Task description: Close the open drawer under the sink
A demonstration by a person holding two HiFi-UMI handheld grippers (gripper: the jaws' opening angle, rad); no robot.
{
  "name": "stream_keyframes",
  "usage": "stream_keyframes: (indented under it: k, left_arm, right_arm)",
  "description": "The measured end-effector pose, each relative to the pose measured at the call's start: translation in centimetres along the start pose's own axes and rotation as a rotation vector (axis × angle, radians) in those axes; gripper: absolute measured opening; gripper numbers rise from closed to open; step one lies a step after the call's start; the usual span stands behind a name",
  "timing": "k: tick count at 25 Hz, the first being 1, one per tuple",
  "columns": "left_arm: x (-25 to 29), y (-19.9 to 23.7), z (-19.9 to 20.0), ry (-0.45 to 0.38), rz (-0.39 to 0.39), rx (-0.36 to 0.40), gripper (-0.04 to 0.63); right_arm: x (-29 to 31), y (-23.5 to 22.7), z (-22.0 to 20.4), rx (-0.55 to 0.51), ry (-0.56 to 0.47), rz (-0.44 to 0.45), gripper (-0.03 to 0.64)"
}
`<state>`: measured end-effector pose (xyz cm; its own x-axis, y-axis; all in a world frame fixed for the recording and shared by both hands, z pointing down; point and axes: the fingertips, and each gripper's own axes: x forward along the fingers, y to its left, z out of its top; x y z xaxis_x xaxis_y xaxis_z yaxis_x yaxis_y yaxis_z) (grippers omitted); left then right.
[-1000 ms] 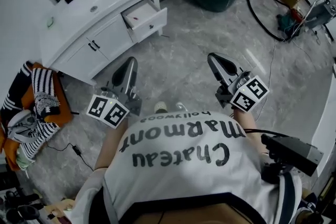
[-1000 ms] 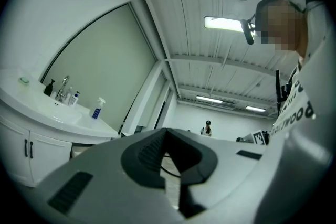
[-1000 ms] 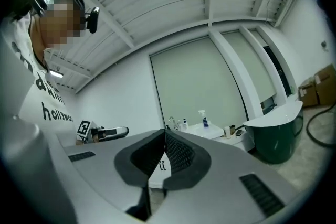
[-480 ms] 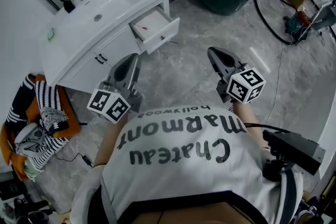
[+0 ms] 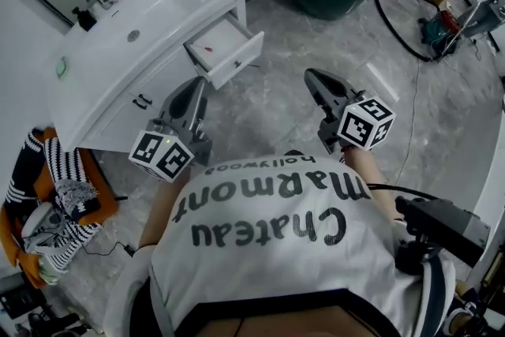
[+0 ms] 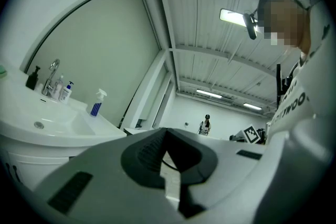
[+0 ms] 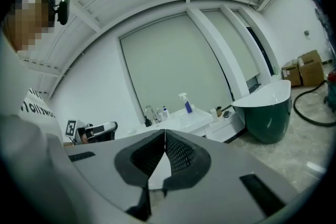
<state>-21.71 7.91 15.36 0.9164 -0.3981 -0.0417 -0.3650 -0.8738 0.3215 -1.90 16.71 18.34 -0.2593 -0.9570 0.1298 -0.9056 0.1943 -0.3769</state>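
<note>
Jaws of left gripper (image 5: 198, 85) and right gripper (image 5: 310, 76) together, level, near drawer (image 5: 225, 51)

The white drawer (image 5: 225, 51) stands pulled out from the cabinet under the sink (image 5: 130, 16), a small red item inside.

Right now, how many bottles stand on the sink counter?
4. A dark pump bottle on one side of the tap, a pale bottle and a white blue-capped bottle on the other, and a blue spray bottle alone near the counter's end. Others may be hidden.
</note>
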Motion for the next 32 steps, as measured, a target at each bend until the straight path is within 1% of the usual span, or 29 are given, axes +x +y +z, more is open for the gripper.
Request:
stream_keyframes:
  k: [2,4,7,9,14,19,23,27,32]
  left_arm:
    - [1.2,0.2,-0.5,0.008,-0.003,-0.001,0.009]
    - [2.4,0.5,-1.0,0.015,0.003,-0.001,0.009]
    - [4.4,0.9,-1.6,0.022,0.022,0.009,0.009]
    - [5.8,1.5,-1.9,0.02,0.051,0.018,0.009]
    - [10.1,2.9,-2.1,-0.001,0.165,-0.001,0.009]
    - [14.1,2.5,-2.6,-0.063,0.3,-0.033,0.009]
    - [17.0,2.7,-2.7,-0.089,0.375,-0.024,0.009]
    - [18.1,3.0,-3.5,-0.101,0.478,-0.033,0.009]
    - [17.8,3.8,-5.8,-0.09,0.599,-0.055,0.009]
  right_arm:
    - [0.6,-0.3,0.9,-0.005,-0.047,0.036,0.012]
    - [1.6,-0.8,1.5,-0.008,-0.069,0.07,0.012]
    - [3.5,-2.3,1.5,-0.031,-0.035,0.109,0.012]
    - [4.9,-3.8,1.4,-0.038,0.007,0.138,0.012]
    - [8.2,-8.2,3.4,-0.048,0.099,0.234,0.012]
    - [10.3,-12.7,5.5,-0.077,0.188,0.35,0.012]
    - [11.8,-15.6,6.5,-0.09,0.237,0.417,0.012]
    - [14.0,-16.9,7.0,-0.103,0.277,0.502,0.012]
    - [15.5,-18.0,5.7,-0.1,0.326,0.589,0.012]
